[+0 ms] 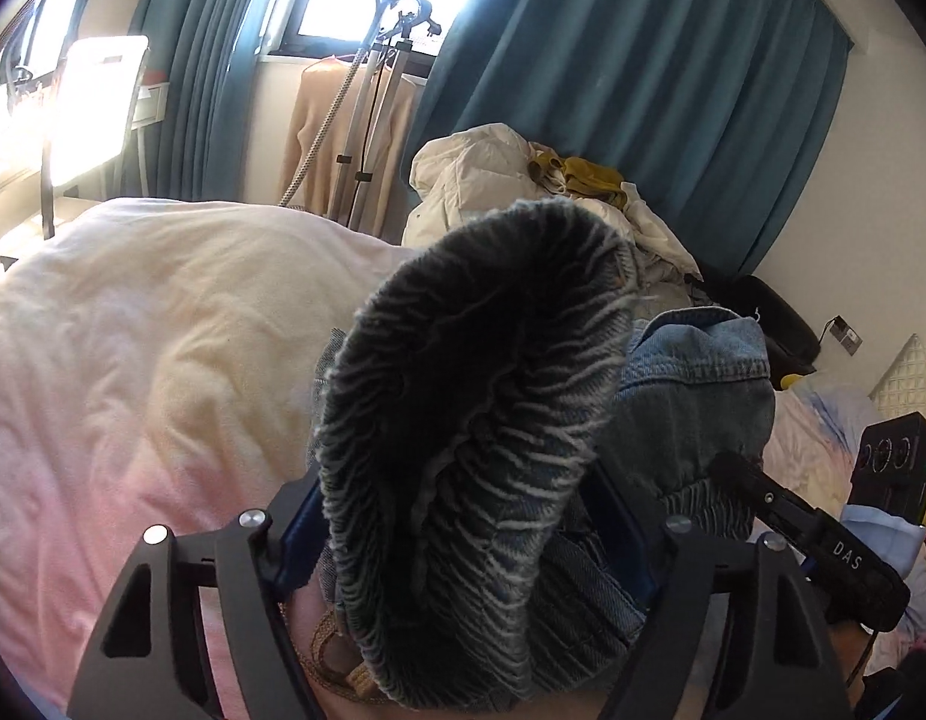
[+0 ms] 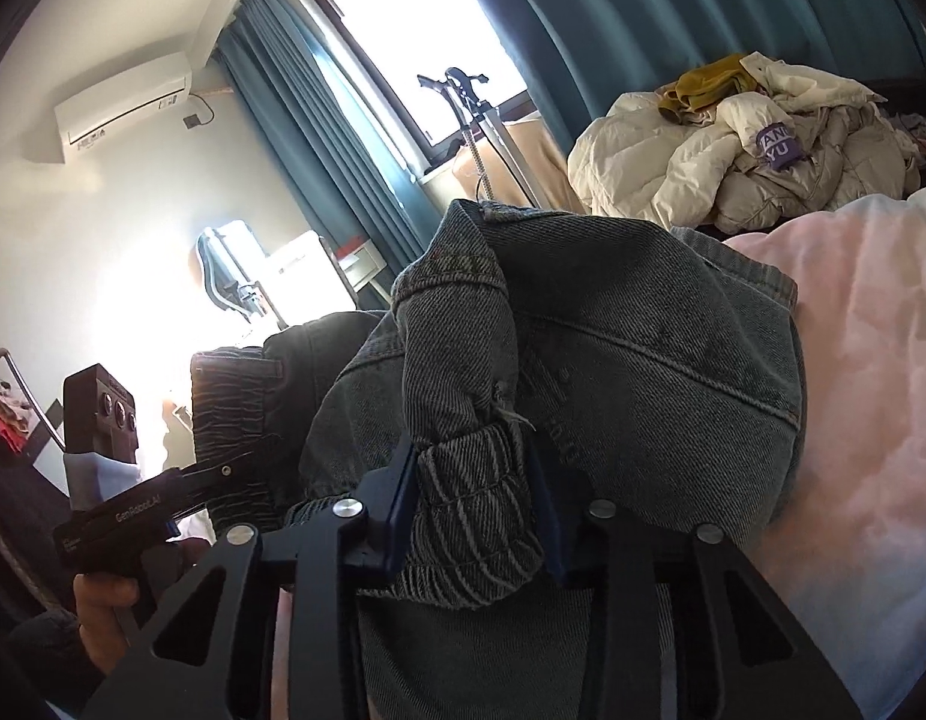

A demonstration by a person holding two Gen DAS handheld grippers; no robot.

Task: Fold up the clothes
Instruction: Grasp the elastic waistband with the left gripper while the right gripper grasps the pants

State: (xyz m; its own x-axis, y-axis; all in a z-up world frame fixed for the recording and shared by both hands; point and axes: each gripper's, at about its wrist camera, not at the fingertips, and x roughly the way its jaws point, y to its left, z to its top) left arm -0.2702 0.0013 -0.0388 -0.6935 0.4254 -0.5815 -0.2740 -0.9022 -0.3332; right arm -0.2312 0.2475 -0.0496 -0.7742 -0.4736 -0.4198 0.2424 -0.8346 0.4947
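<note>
A grey-blue denim garment (image 2: 643,360) with a ribbed elastic band lies bunched over the pink bedcover (image 2: 871,372). My left gripper (image 1: 463,534) is shut on the ribbed elastic waistband (image 1: 463,396), which bulges up in front of the camera. My right gripper (image 2: 475,510) is shut on another ribbed denim edge (image 2: 469,492). In the left wrist view the right gripper (image 1: 757,492) enters from the right against the denim (image 1: 691,396). In the right wrist view the left gripper (image 2: 222,474) enters from the left, held by a hand.
A heap of cream padded jackets and a mustard garment (image 1: 523,180) sits beyond the bed; it also shows in the right wrist view (image 2: 751,144). A garment steamer stand (image 1: 372,108) stands by the window. Teal curtains (image 1: 643,90) hang behind. The pink bedcover (image 1: 132,360) spreads left.
</note>
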